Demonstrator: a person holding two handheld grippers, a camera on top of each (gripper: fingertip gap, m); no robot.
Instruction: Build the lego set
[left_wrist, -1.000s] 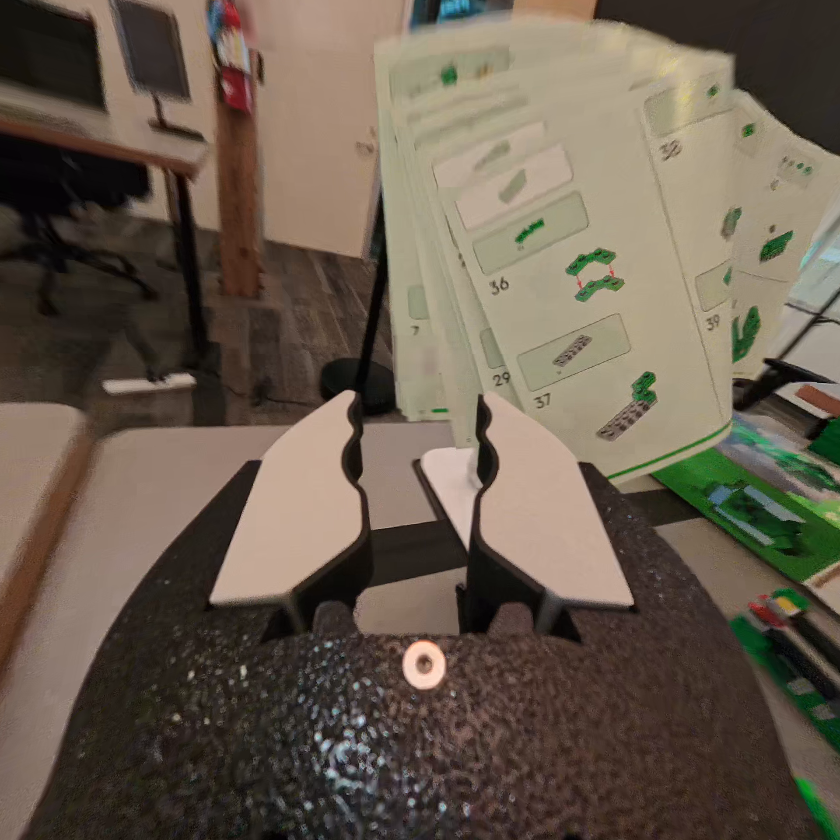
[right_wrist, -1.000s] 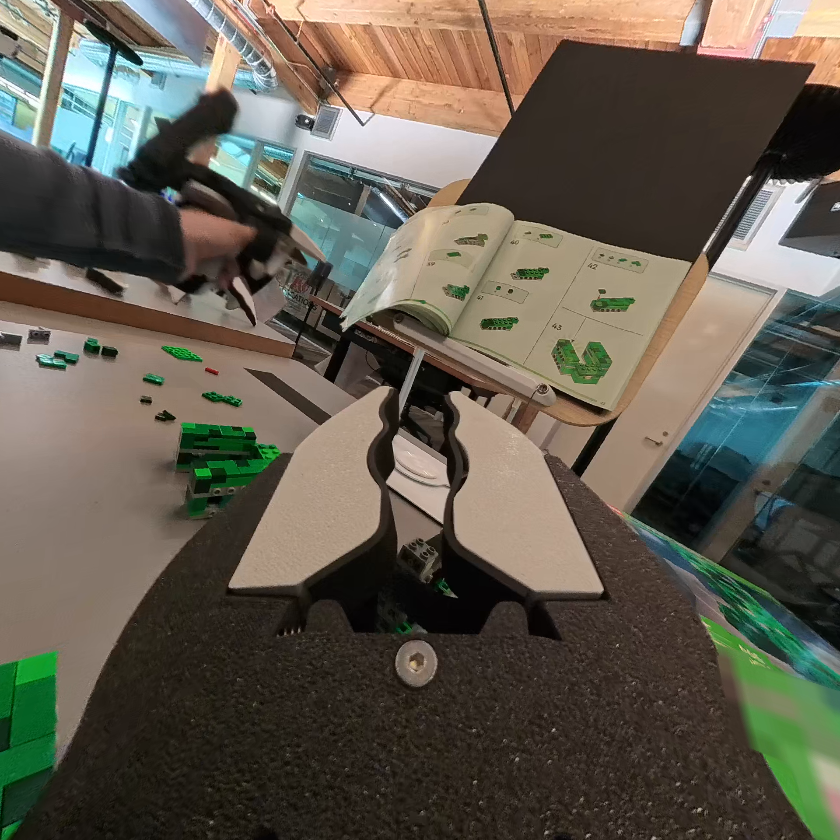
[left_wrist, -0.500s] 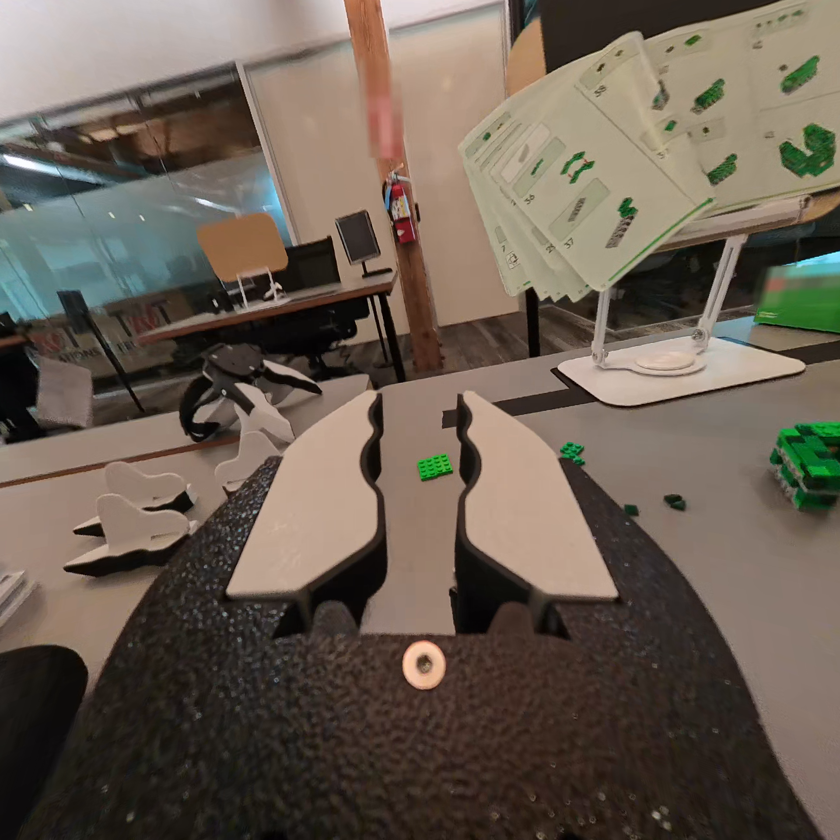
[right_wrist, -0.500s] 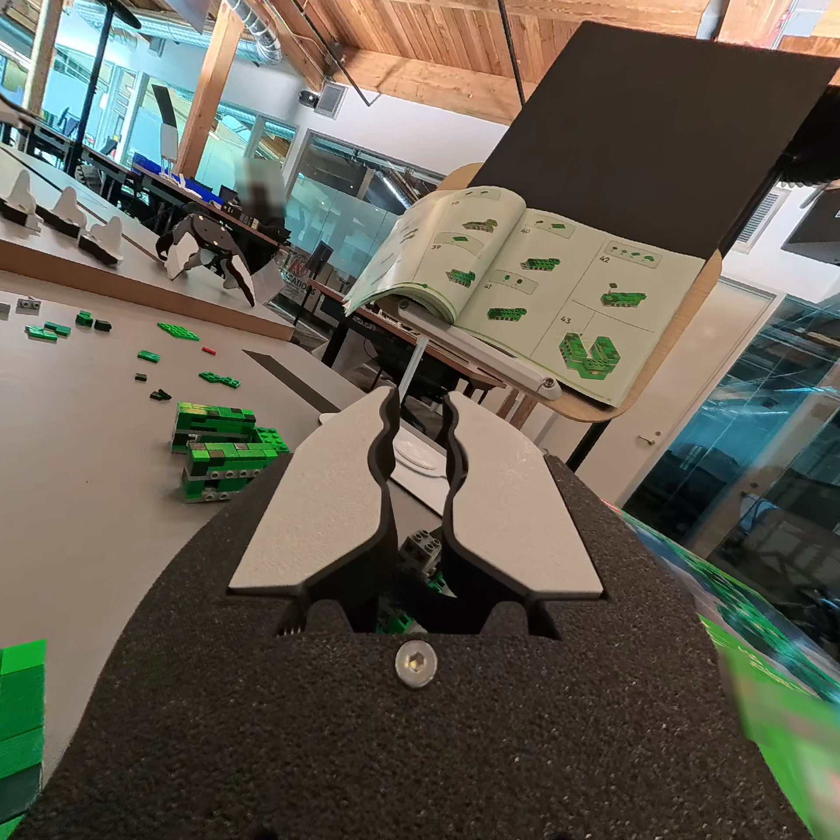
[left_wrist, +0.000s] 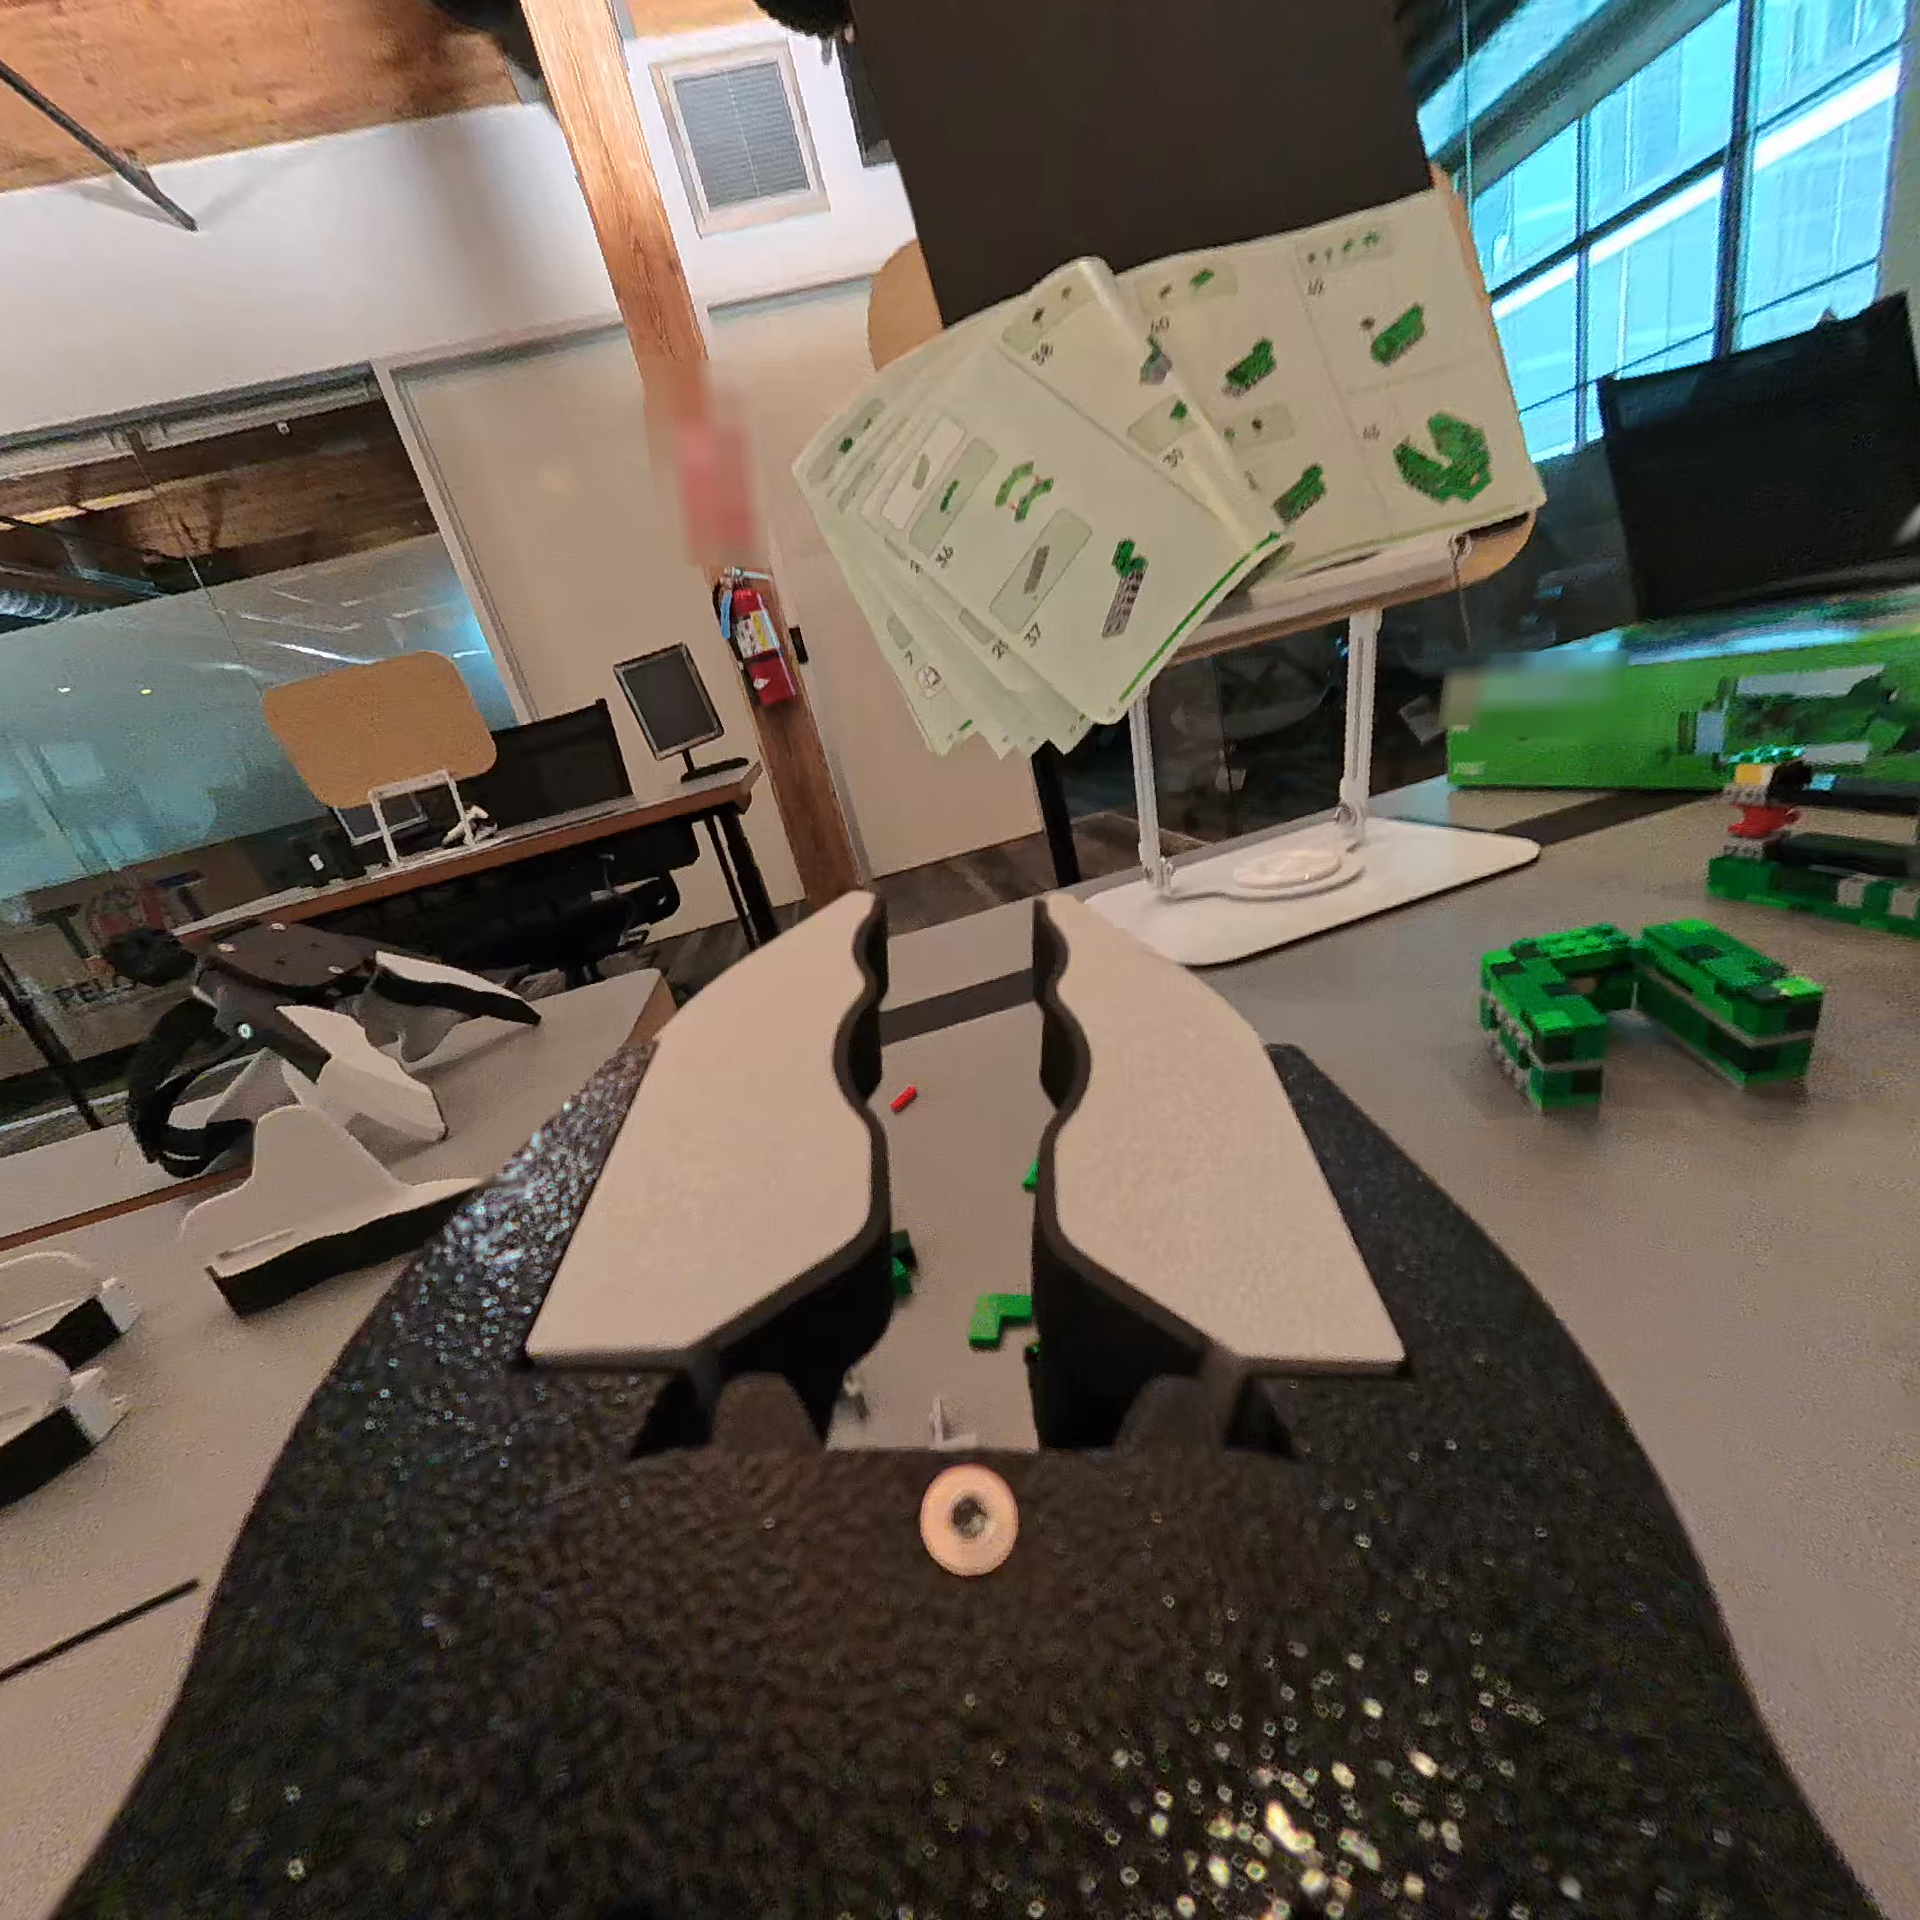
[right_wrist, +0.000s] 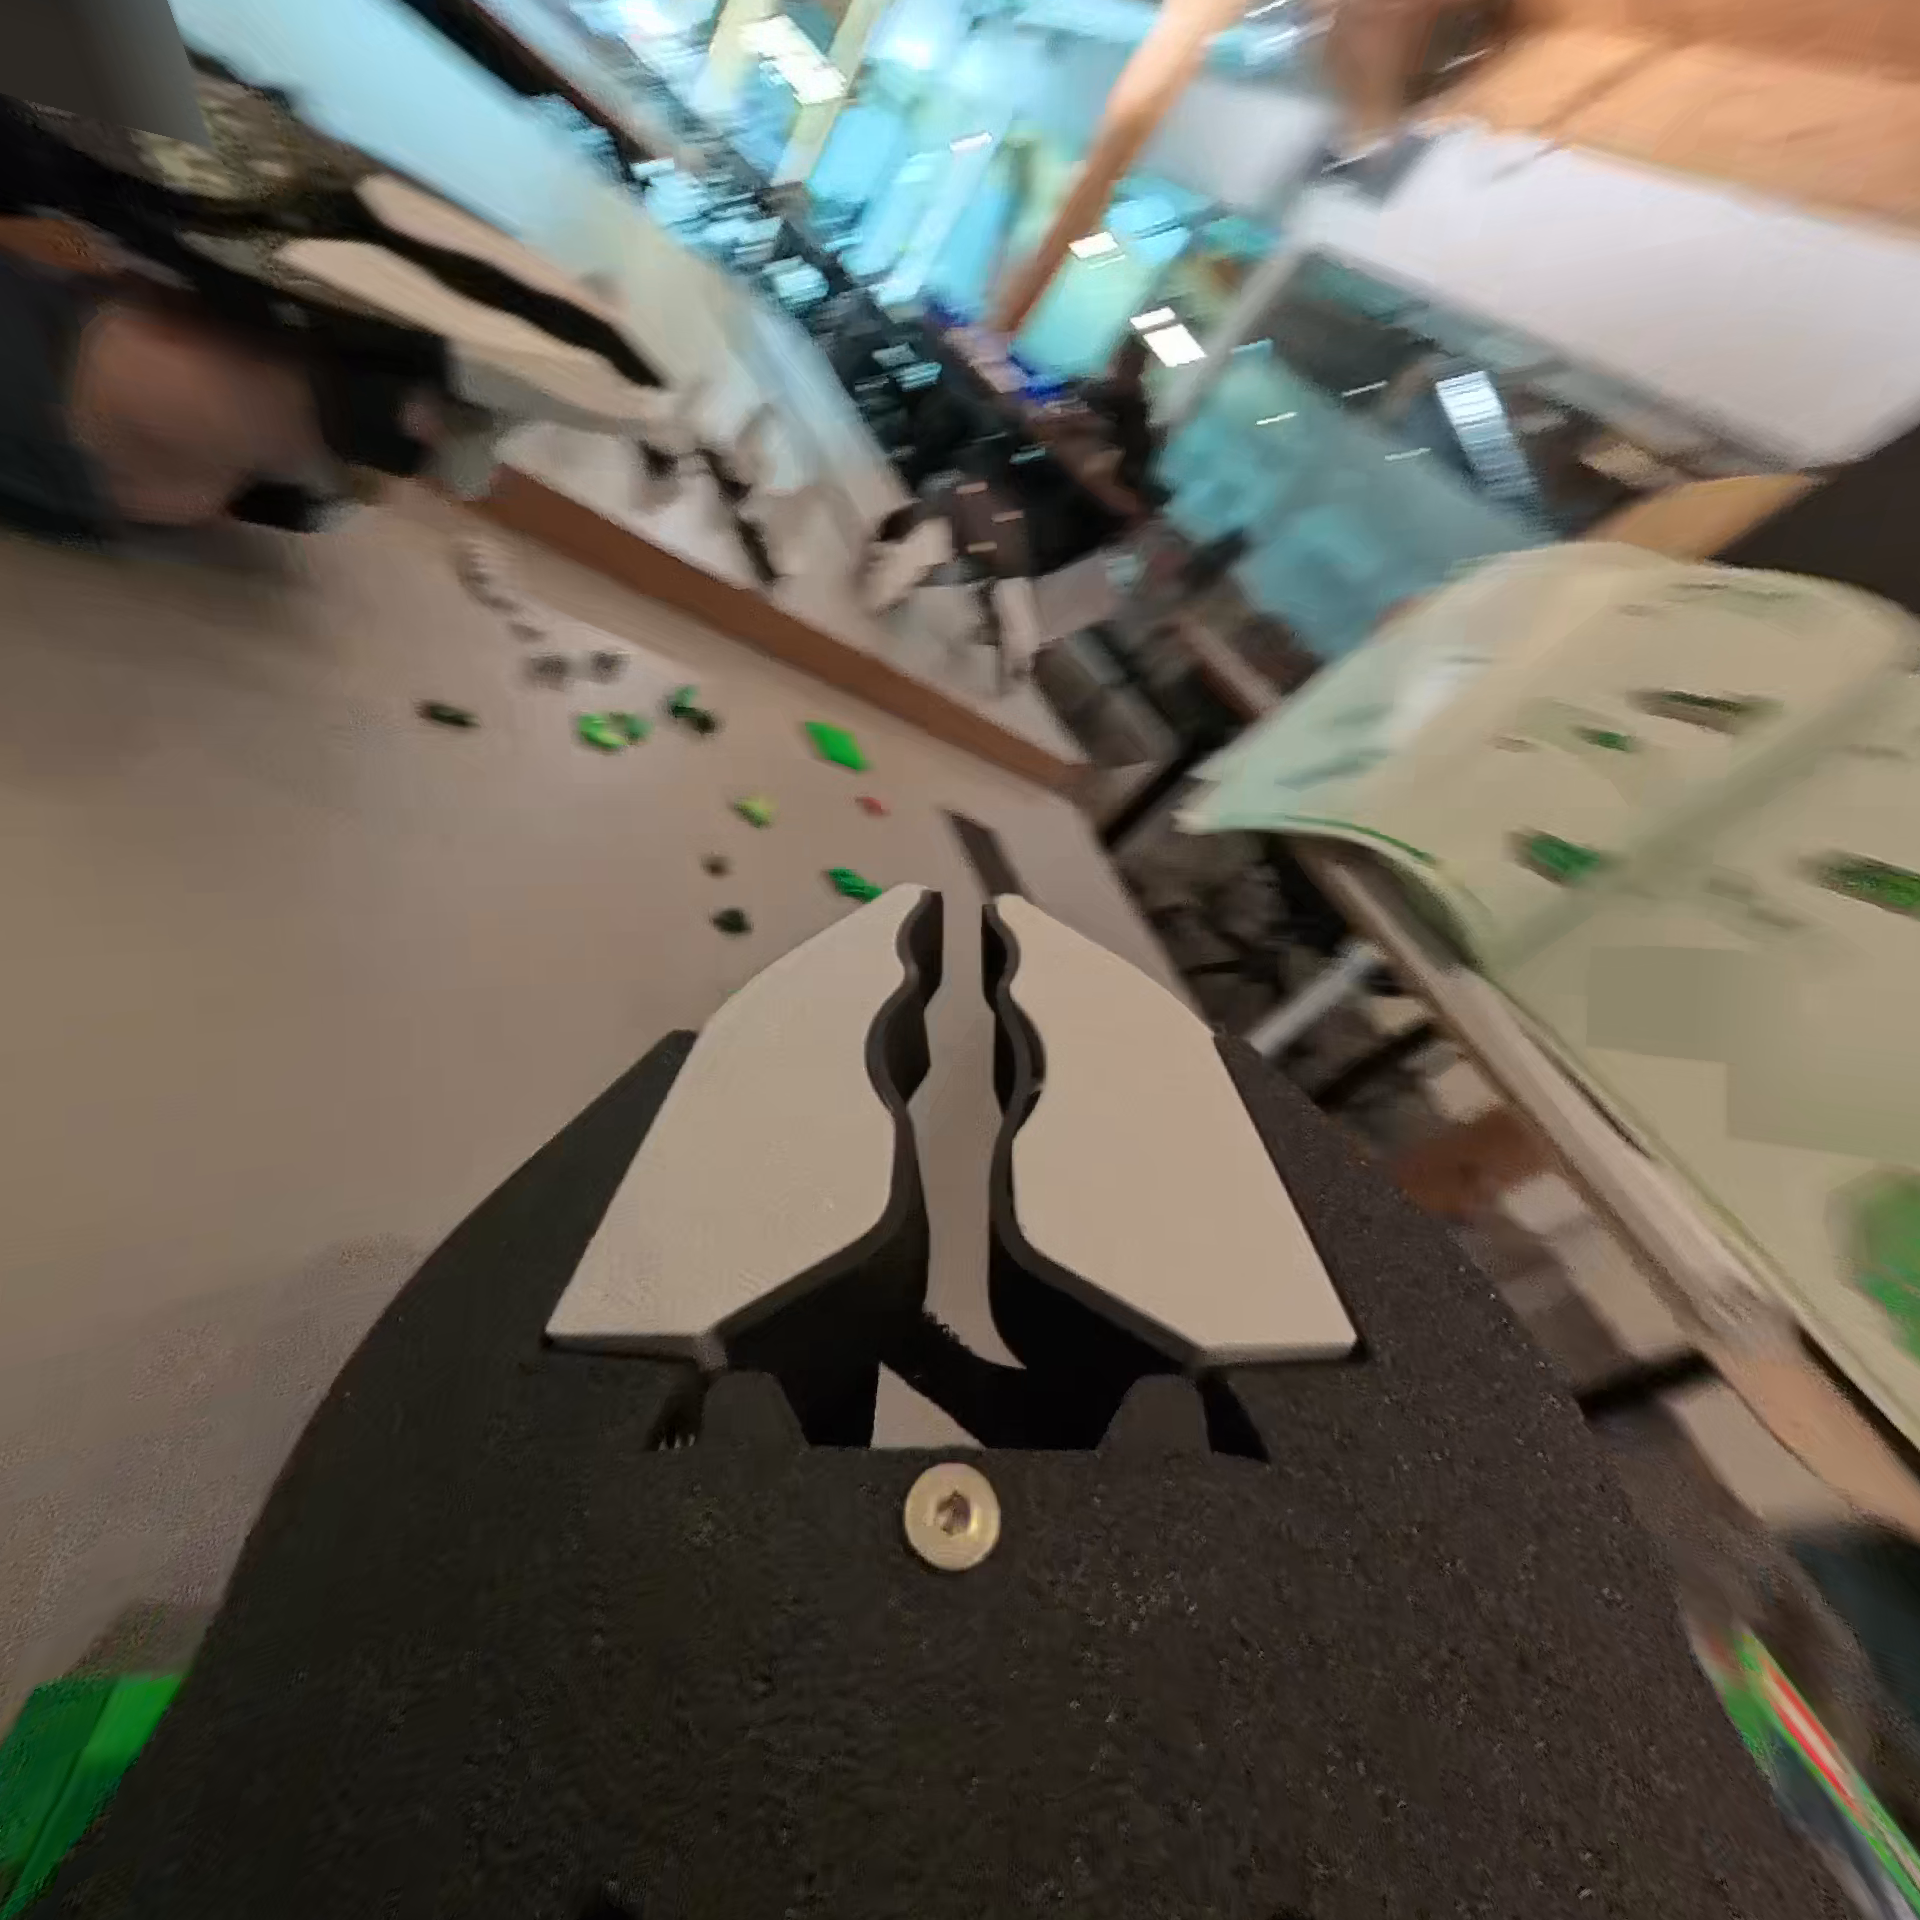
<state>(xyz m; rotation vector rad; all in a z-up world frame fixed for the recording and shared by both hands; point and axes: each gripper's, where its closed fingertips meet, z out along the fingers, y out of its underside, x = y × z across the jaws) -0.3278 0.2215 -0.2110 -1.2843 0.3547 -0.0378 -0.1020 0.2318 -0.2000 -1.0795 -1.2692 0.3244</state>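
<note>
Left gripper (left_wrist: 961, 925): hovering low over the grey table (left_wrist: 1558, 1247), fingers parted and gripping nothing, loose green pieces (left_wrist: 997, 1320) and a tiny red piece (left_wrist: 904, 1098) showing on the table through the gap. Far left of it, spare gripper parts (left_wrist: 312, 1195) are lying on the table edge. Far centre, the instruction booklet (left_wrist: 1143, 499) is sitting open on a white stand (left_wrist: 1309, 883), its left-hand pages fanning out over the stand's edge. Right of the fingers, a green block assembly (left_wrist: 1652, 1008) is standing on the table, with a second, partly black build (left_wrist: 1829, 862) and a green box (left_wrist: 1683, 717) farther right. Right gripper (right_wrist: 963, 909): fingers nearly closed with a thin gap, nothing visibly between them; this view is heavily blurred, showing green pieces (right_wrist: 831, 743) scattered far left and the booklet (right_wrist: 1621, 790) at right. Step in hand, by judgement: consulting the booklet and selecting the next piece, with the build only partly done. Next move likely calling for lowering the left gripper onto one of the loose pieces below its fingers, closing on it squarely, and carrying it right to the green assembly.
</note>
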